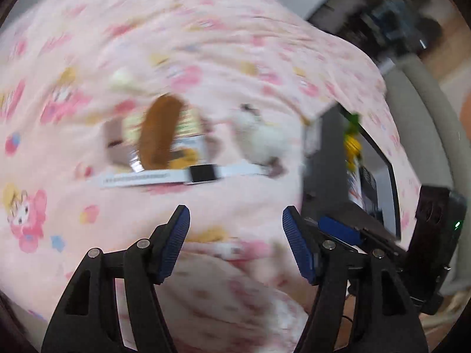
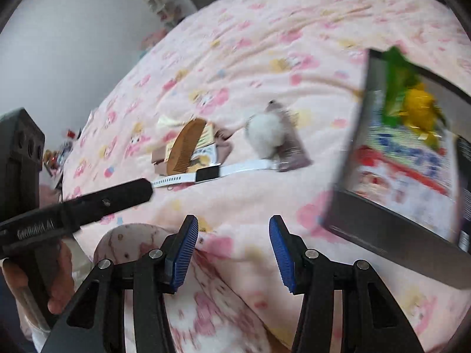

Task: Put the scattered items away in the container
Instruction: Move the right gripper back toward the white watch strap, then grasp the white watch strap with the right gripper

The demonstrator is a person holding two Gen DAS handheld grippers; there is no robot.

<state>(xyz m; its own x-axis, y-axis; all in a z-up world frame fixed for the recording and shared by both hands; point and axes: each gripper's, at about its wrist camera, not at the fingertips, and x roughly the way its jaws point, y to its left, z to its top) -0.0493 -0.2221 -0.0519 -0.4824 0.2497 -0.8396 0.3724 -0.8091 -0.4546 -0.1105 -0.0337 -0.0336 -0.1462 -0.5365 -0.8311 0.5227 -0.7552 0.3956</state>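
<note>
A white-strapped smartwatch [image 1: 203,173] [image 2: 207,173] lies flat on the pink bedspread. Behind it a brown wooden comb [image 1: 160,132] [image 2: 184,147] rests on a small printed packet [image 2: 203,147]. A white fluffy pompom charm [image 1: 259,138] [image 2: 268,135] lies to the right. The dark grey container [image 1: 326,158] [image 2: 379,226] stands at the right and holds snack packets [image 2: 412,135]. My left gripper [image 1: 235,244] is open and empty above the bedspread, short of the watch. My right gripper [image 2: 232,253] is open and empty, nearer than the watch.
The pink cartoon-print bedspread [image 1: 206,44] [image 2: 265,44] covers the bed, with a raised fold just below both grippers. The left gripper's black body [image 2: 88,203] reaches in from the left of the right wrist view. Shelves and floor lie beyond the bed edge.
</note>
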